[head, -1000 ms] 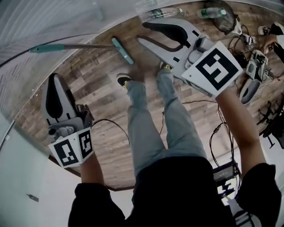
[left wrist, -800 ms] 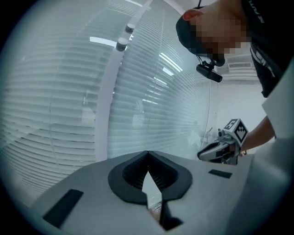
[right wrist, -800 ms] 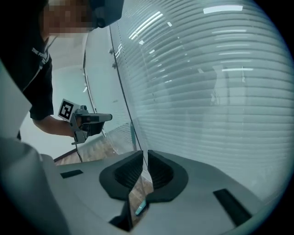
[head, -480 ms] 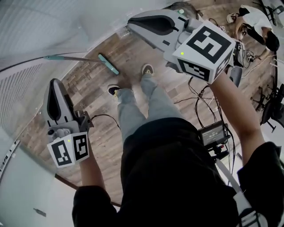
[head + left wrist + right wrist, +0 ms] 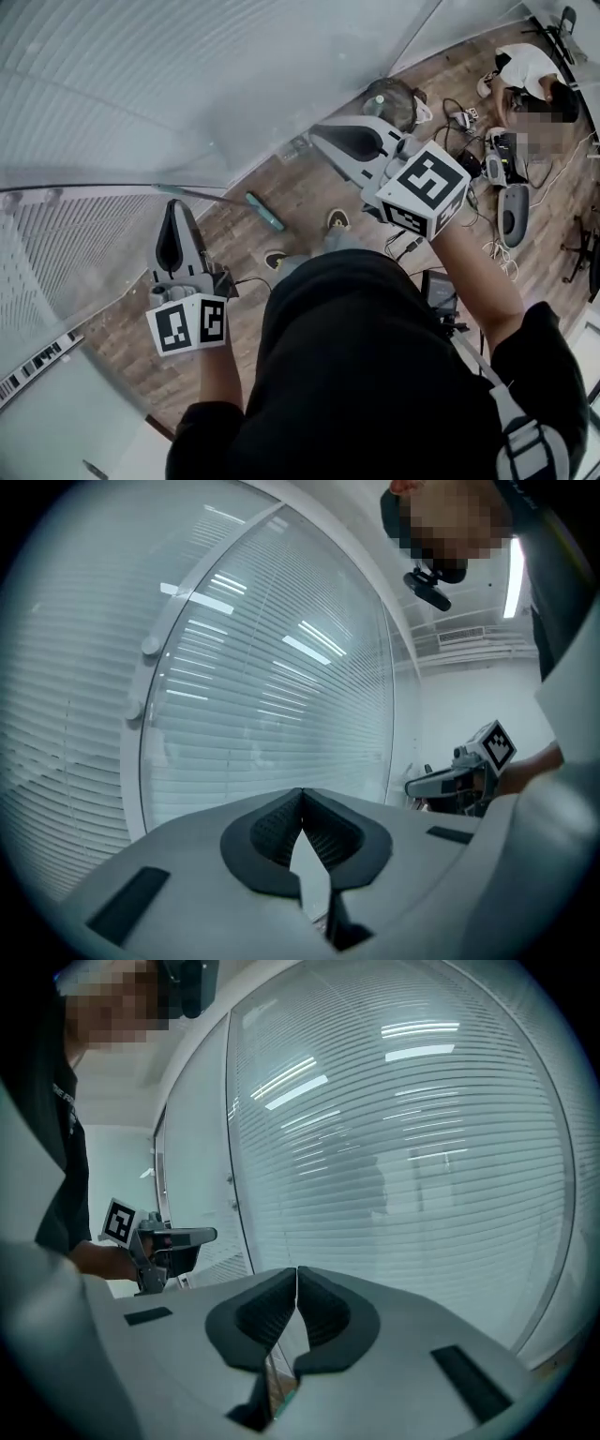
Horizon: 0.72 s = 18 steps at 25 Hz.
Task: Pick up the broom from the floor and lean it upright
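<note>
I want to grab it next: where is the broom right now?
In the head view the broom lies on the wooden floor at the foot of the glass wall, left of centre, just ahead of the person's shoes.

The person wears a black short-sleeved top (image 5: 375, 375), with what may be a white-striped strap (image 5: 525, 455) at its right side, while the left gripper (image 5: 174, 206) and right gripper (image 5: 319, 136) are pale grey shells with black pads (image 5: 352, 142) and black-and-white marker cubes (image 5: 424, 192).
</note>
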{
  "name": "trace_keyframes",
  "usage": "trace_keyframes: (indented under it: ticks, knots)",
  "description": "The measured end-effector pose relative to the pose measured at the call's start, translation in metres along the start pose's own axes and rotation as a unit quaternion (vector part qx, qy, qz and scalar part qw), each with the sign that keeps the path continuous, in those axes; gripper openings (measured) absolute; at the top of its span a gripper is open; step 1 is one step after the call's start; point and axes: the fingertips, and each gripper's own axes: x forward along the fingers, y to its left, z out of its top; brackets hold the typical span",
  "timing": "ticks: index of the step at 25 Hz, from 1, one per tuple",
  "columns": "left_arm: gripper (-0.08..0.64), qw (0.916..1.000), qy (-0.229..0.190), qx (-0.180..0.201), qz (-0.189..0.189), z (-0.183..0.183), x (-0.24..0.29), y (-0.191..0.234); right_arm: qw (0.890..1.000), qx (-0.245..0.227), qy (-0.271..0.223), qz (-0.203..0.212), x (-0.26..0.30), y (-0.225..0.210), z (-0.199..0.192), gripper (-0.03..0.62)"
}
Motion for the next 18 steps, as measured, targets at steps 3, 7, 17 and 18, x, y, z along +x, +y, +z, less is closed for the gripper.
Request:
trace_keyframes:
  ticks: [3, 7, 17, 18]
  knots:
    - [0.023, 0.9999, -0.009, 0.009, 0.004, 0.010, 0.004, -0.018, 1.000, 0.004, -0.016, -0.017, -0.022, -0.013, 0.005, 0.021]
    - [0.023, 0.9996, -0.018, 0.020, 0.008, 0.019, 0.013, -0.044, 0.999, 0.008, -0.036, -0.040, -0.059, -0.039, 0.010, 0.021]
    - [0.023, 0.9992, -0.018, 0.033, 0.015, 0.009, 0.022, -0.085, 0.998, 0.004, -0.057, -0.040, -0.104, -0.067, 0.007, 0.021]
    - [0.023, 0.9991, -0.018, 0.034, 0.016, 0.009, 0.021, -0.089, 0.998, 0.004, -0.058, -0.038, -0.109, -0.068, 0.007, 0.021]
